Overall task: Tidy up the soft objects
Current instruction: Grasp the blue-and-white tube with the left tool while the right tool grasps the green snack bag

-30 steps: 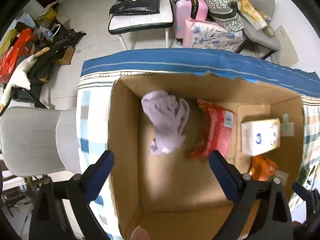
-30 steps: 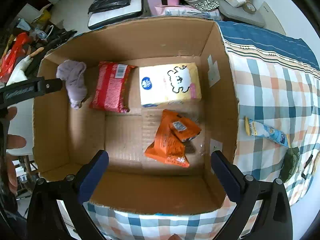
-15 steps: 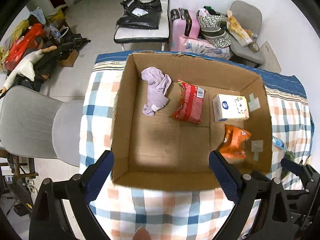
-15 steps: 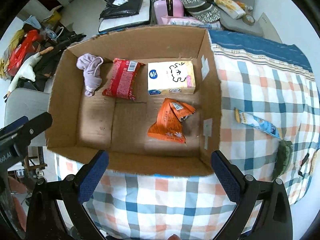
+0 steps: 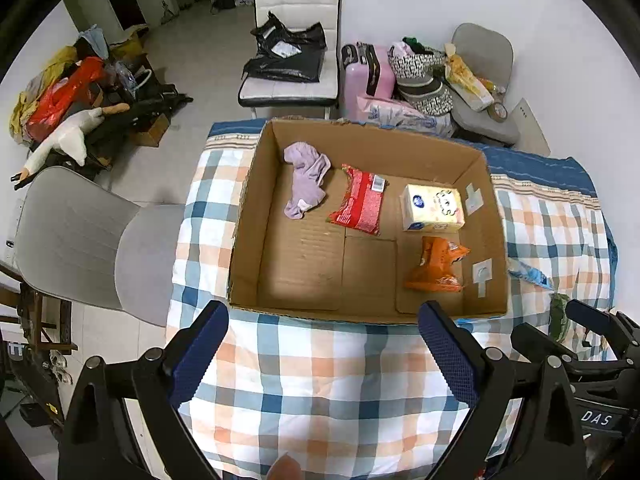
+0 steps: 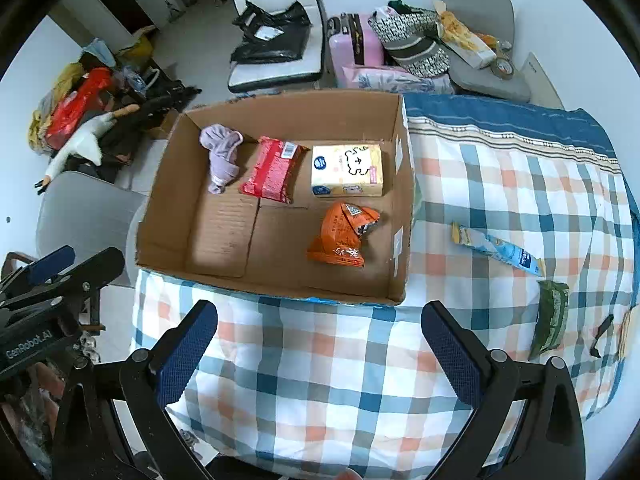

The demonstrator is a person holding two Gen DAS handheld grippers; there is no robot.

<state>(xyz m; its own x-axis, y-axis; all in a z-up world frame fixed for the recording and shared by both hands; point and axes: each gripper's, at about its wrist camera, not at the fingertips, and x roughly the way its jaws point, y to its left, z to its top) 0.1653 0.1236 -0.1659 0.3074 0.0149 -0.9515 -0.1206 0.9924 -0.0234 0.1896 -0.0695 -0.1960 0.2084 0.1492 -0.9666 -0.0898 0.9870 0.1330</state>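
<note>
Nearest me, my left tongs [image 5: 322,354] hang wide open with nothing between the blue pads, over the checked cloth of the bench [image 5: 320,380]; my right tongs [image 6: 320,350] are spread just as wide and equally empty, over the same cloth. Just beyond both sits the open cardboard box [image 5: 256,208], its near wall right ahead of the fingertips. Inside it, closest to me on the right, lies the crumpled orange packet [image 5: 434,266]; behind that, toward the far wall, I see a row of three: the lilac cloth [image 5: 306,184] at the left, the red packet [image 5: 360,204] beside it, and the white and yellow tissue pack [image 5: 434,208] at the right. Out on the cloth, to the right of the box, a long light-blue sachet [image 6: 498,250] lies apart from it, and nearer the edge a dark green packet [image 6: 552,322] lies by itself. Past the bench I can make out a grey chair [image 5: 84,240] at the left, a white chair [image 5: 296,56] carrying black bags, a pink suitcase [image 5: 366,76], and a white toy goose [image 5: 66,140] among the clutter on the floor
</note>
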